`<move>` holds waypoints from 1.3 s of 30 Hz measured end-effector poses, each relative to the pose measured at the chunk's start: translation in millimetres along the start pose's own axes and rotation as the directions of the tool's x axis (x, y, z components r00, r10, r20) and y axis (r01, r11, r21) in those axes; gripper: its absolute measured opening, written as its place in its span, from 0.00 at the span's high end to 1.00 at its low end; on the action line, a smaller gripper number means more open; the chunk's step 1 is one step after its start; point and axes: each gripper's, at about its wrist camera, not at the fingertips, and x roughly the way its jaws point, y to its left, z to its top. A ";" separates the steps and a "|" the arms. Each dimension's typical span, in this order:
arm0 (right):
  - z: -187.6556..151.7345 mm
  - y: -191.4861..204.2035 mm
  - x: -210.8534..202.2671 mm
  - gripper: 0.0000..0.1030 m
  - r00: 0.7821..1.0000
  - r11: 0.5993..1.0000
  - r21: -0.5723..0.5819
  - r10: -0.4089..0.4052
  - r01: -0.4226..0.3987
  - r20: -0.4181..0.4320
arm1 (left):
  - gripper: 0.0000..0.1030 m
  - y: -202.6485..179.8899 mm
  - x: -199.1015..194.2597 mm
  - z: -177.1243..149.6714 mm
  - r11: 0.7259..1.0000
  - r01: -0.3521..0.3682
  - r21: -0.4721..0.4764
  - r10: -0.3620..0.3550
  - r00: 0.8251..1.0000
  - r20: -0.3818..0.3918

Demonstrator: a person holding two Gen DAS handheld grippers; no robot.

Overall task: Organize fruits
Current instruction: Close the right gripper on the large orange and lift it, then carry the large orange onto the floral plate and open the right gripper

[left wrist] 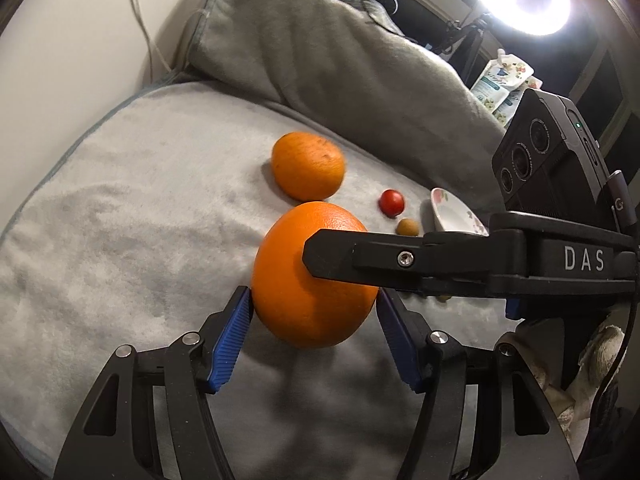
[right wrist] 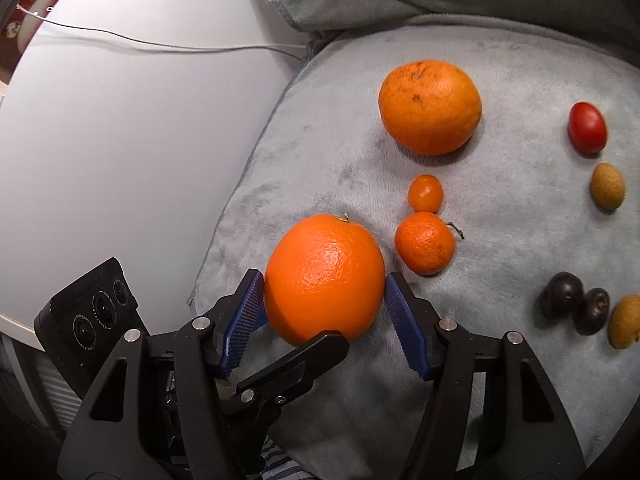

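Left tool (left wrist: 314, 300) blue ribbed pads clamp both sides of big smooth orange fruit (left wrist: 308, 280). Right tool (right wrist: 325, 286) pads grip the same fruit from a crossing angle; one of its black fingers (left wrist: 340, 258) lies across the fruit's upper face. Fruit sits low over grey plush blanket (right wrist: 500, 220); can't tell if it touches. Beside it: small mandarin (right wrist: 425, 242), tiny orange fruit (right wrist: 425, 193). Farther back: speckled orange (right wrist: 430, 108), red cherry tomato (right wrist: 587, 128).

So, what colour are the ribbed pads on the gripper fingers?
Blue, on black fingers. The pads show best in the right wrist view, either side of the big orange.
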 end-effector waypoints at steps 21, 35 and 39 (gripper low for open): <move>-20.0 -31.0 -108.5 0.36 0.981 0.998 0.010 -0.062 0.062 0.183 | 0.38 -93.2 18.8 18.6 0.984 0.105 0.146 -0.105 0.994 -0.004; -39.2 -91.7 -175.9 0.36 0.951 0.987 0.120 -0.133 0.103 0.279 | 0.38 -167.0 61.1 20.2 0.950 0.192 0.248 -0.176 0.981 -0.084; -41.1 -112.6 -187.9 0.36 0.944 0.981 0.156 -0.154 0.112 0.292 | 0.38 -185.8 77.9 17.8 0.942 0.204 0.266 -0.180 0.977 -0.114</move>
